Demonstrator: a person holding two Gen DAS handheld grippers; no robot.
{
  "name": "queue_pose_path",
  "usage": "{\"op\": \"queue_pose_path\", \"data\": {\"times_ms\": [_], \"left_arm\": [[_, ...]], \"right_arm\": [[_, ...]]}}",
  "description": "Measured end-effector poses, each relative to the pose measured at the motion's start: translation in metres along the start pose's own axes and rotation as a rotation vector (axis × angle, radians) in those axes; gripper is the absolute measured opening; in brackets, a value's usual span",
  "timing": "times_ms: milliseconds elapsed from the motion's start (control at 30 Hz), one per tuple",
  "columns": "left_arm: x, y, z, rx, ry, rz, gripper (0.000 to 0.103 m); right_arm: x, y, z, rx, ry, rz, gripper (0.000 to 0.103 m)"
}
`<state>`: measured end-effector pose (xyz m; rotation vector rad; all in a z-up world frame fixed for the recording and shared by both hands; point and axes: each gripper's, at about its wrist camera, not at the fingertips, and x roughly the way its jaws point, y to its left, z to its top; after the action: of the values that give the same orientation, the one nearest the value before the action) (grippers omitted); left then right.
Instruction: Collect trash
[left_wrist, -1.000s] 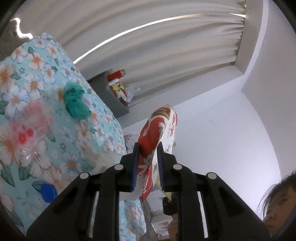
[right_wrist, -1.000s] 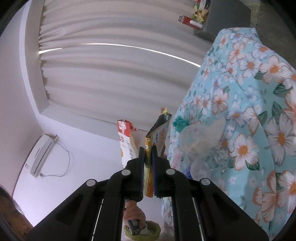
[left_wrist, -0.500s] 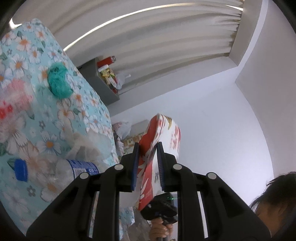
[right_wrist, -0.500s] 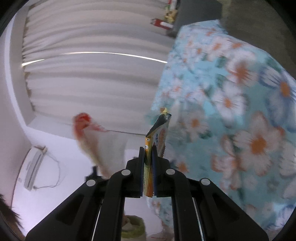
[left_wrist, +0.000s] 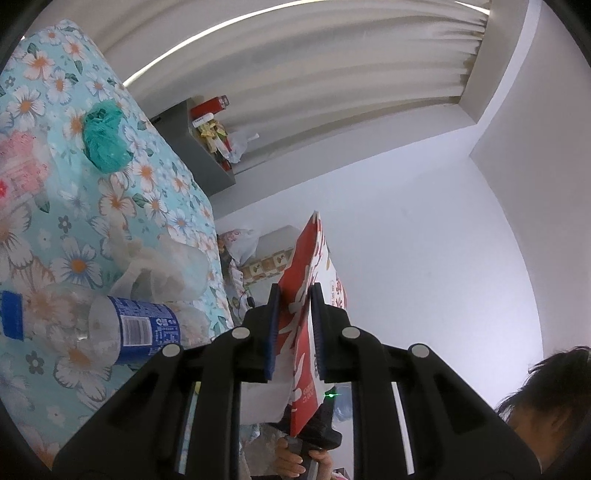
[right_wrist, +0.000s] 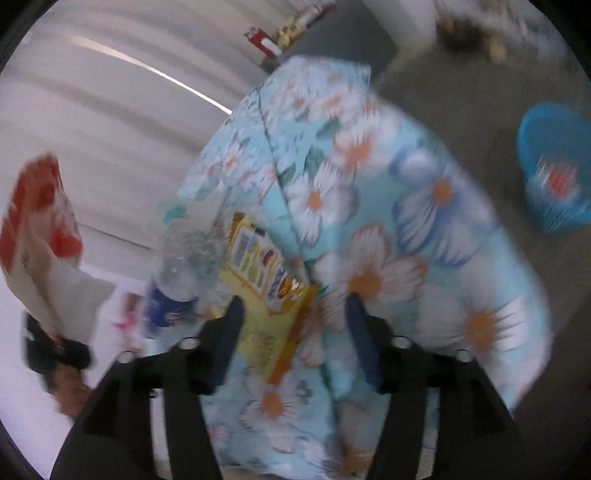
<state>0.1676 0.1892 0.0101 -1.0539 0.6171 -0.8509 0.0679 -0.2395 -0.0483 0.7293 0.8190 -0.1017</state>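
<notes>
Left wrist view first: the left gripper (left_wrist: 291, 325) is pointing level and is clamped on a red-and-white snack bag (left_wrist: 308, 280), its blue pads pressing the bag's lower half. The bag is standing almost upright, long axis running from six to twelve o'clock, top edge leaning slightly toward one o'clock. At nine o'clock from the jaws, a crushed plastic bottle (left_wrist: 110, 328) with a blue label is lying on its side on the floral tablecloth (left_wrist: 55, 92), and a crumpled clear plastic bag (left_wrist: 166, 269) is sitting just beside it. A teal wad (left_wrist: 105, 140) is resting farther along the cloth at about ten o'clock, well apart from the bottle.

Over to the right wrist view, and it's blurry: the right gripper (right_wrist: 295, 317) is tilting down at the cloth, and its jaws have just been opening. They're standing wide apart now, with the yellow snack wrapper (right_wrist: 264, 291) between them, nearer the left-hand finger, and no pad visibly pressing on it. The wrapper's long axis is running from about five to eleven o'clock. A blue basket (right_wrist: 554, 166) is sitting on the floor at about two o'clock, well apart from the table. That basket, I'd judge, is where the trash is headed, and the right hand is the nearer one to it.
</notes>
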Motion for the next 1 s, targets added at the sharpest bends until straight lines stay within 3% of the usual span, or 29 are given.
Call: {"op": "queue_pose_path", "data": {"times_ms": [100,233,333,433,667,1000], "left_arm": [[0.006,0.0,0.0,-0.01,0.003,-0.015,0.014],[0.014,-0.002,0.001,-0.022,0.014,-0.043,0.014],[0.021,-0.008,-0.001,-0.019,0.026,-0.075,0.014],[0.028,-0.015,-0.004,-0.024,0.043,-0.11,0.014],[0.042,-0.026,-0.014,-0.045,0.076,-0.185,0.014],[0.049,-0.018,-0.022,-0.085,0.098,-0.193,0.014]], "right_arm": [[-0.016,0.003,0.003,-0.021,-0.048,-0.013,0.063],[-0.038,-0.004,0.005,0.013,-0.147,0.109,0.063],[-0.045,-0.004,0.006,0.062,-0.181,0.318,0.063],[-0.037,-0.005,0.007,0.155,-0.144,0.577,0.063],[-0.006,0.012,0.007,0.285,-0.062,0.902,0.063],[-0.006,0.022,0.008,0.296,-0.08,1.084,0.063]]}}
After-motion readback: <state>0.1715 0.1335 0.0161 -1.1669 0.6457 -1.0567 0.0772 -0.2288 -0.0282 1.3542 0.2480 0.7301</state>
